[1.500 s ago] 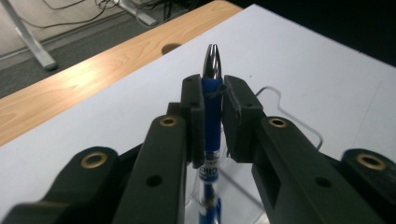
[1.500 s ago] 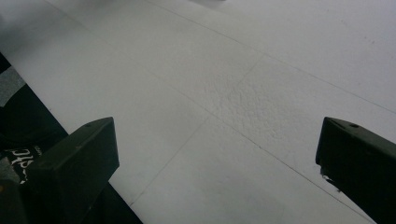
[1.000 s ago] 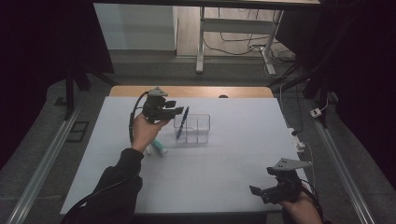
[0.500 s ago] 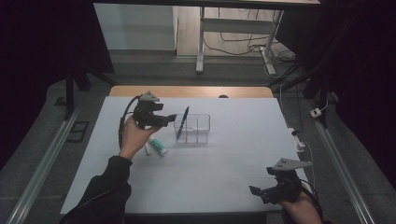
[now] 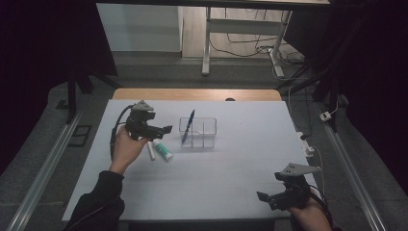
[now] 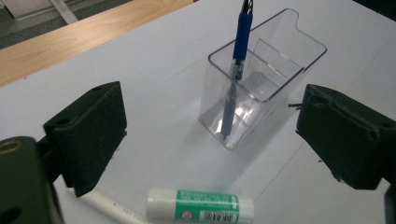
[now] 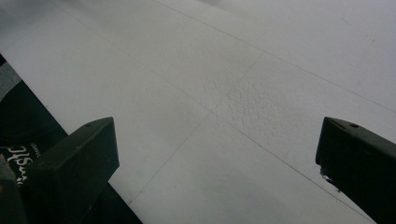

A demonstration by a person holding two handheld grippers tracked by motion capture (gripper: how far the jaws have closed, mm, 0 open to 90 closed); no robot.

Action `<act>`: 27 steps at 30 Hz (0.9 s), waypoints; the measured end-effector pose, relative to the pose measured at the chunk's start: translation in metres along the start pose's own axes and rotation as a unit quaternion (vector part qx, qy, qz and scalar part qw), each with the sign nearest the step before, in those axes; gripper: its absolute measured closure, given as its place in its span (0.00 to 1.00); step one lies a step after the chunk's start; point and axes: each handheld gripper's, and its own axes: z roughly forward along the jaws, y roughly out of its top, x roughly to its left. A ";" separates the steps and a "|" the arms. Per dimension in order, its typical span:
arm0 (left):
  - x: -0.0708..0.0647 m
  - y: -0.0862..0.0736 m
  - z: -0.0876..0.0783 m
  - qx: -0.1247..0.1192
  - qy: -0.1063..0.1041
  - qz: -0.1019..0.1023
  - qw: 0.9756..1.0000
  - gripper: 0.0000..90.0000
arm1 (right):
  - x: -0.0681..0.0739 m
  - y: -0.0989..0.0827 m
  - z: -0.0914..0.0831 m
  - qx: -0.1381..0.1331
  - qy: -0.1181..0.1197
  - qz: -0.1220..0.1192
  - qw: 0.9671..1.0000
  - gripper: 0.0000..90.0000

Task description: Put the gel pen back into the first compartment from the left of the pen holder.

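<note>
A clear plastic holder (image 5: 204, 131) with compartments stands on the white table, mid-back. A blue pen (image 5: 188, 126) leans upright in its left compartment, also seen in the left gripper view as the pen (image 6: 242, 37) inside the holder (image 6: 280, 65). My left gripper (image 5: 166, 130) hovers left of the holder; its jaws have just been opening and stand open (image 6: 210, 140) with nothing between them. Below it lie a green-labelled glue stick (image 6: 201, 205) and a white pen (image 6: 107, 204). My right gripper (image 5: 262, 197) rests open near the front right edge, over bare table (image 7: 219, 158).
A wooden strip (image 5: 192, 94) borders the table's far edge. A white plug and cable (image 5: 308, 147) lie at the right edge. Metal rails (image 5: 43, 168) run along the floor on both sides. The table's front edge is close under the right gripper.
My left gripper has let go of the blue pen and drawn back to the left, jaws opening. The pen stays leaning in the holder. The right gripper has not moved.
</note>
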 end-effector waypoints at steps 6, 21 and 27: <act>0.003 -0.013 -0.007 0.001 0.007 -0.002 1.000 0.04 | 0.000 0.000 0.000 0.000 0.000 -0.001 1.000 0.00; 0.006 -0.049 -0.013 0.016 0.010 -0.007 1.000 0.01 | 0.000 0.000 0.000 0.001 0.000 -0.003 1.000 0.00; 0.006 -0.057 -0.010 0.025 0.008 -0.021 0.999 0.00 | 0.001 0.000 0.000 0.000 0.000 -0.004 1.000 0.00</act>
